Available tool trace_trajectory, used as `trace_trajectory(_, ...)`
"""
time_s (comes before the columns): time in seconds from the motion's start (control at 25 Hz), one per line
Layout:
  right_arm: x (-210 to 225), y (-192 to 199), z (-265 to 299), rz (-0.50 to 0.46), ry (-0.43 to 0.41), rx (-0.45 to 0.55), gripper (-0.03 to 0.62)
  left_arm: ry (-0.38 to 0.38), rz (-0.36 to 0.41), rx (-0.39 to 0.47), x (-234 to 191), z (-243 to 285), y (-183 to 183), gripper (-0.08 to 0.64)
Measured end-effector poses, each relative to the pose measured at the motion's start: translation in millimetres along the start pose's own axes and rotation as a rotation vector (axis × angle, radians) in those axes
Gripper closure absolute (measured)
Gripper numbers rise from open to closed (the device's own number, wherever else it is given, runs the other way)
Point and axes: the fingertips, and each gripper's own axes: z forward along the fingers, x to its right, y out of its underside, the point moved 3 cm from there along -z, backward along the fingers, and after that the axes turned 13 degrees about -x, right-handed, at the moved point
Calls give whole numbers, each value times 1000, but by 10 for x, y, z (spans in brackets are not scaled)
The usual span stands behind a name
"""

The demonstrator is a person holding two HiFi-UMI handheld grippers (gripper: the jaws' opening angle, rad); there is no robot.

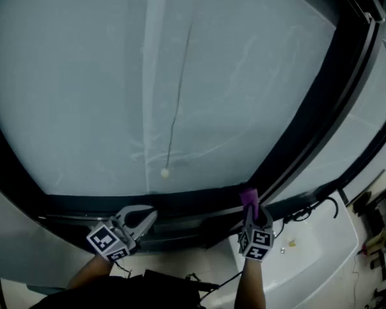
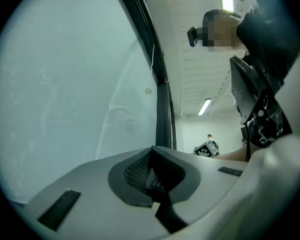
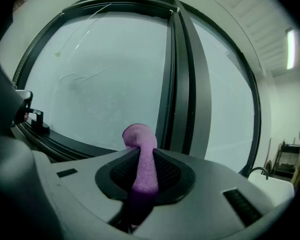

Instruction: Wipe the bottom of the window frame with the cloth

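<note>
The window's dark bottom frame (image 1: 180, 202) runs across the head view below the frosted glass (image 1: 148, 76). My right gripper (image 1: 249, 206) is shut on a purple cloth (image 1: 248, 196), whose end pokes up against the frame by the slanted upright post (image 1: 321, 102). In the right gripper view the cloth (image 3: 140, 139) stands between the shut jaws of the right gripper (image 3: 142, 161), and the bottom frame (image 3: 65, 141) lies to the left. My left gripper (image 1: 148, 215) hovers just below the frame, further left. Seen in its own view, the left gripper (image 2: 151, 168) is shut and empty.
A thin blind cord with a white bead (image 1: 165, 172) hangs down the glass. A white ledge (image 1: 321, 243) with a black cable (image 1: 309, 208) lies at the lower right. A small black fitting (image 3: 37, 121) sits on the frame at the left.
</note>
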Motion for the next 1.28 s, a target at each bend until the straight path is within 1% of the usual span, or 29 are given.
trace_trajectory(0.08,59,2,118,18,19,-26,518,-25,46,-19,-32,31,23,560)
trace_trajectory(0.12,94,12,177,28,31,-41,518,-33,57,-25,-38,41,34,560)
trace_trajectory(0.28,202,54,410,55,100,-119,518,-44,53,-44,-37,61,70,558)
trace_trajectory(0.4,214,70,558,32,160,-180,518,-60,47,-48,-53,73,67,558)
trace_trajectory(0.48,192,95,608,27,173,-198,518,-66,32,-47,-54,57,74,558)
trace_trajectory(0.64,139,98,635,12,186,-195,518,-81,2,-38,-75,27,85,558)
trace_trajectory(0.76,105,81,637,-54,199,-196,520,-98,6,-46,-90,39,108,558)
trace_trajectory(0.88,39,67,638,-149,196,-224,520,-110,1,-45,-82,29,126,558)
trace_trajectory(0.96,-39,67,625,-190,176,-244,522,-117,-9,-33,-66,-7,141,558)
trace_trajectory(1.08,-156,75,600,-213,137,-249,522,-130,-37,-17,-47,-54,150,558)
trace_trajectory(1.16,-222,68,584,-218,105,-244,522,-143,-37,-17,-40,-78,154,558)
trace_trajectory(1.28,-318,54,560,-235,55,-245,522,-194,-35,-32,-56,-134,177,559)
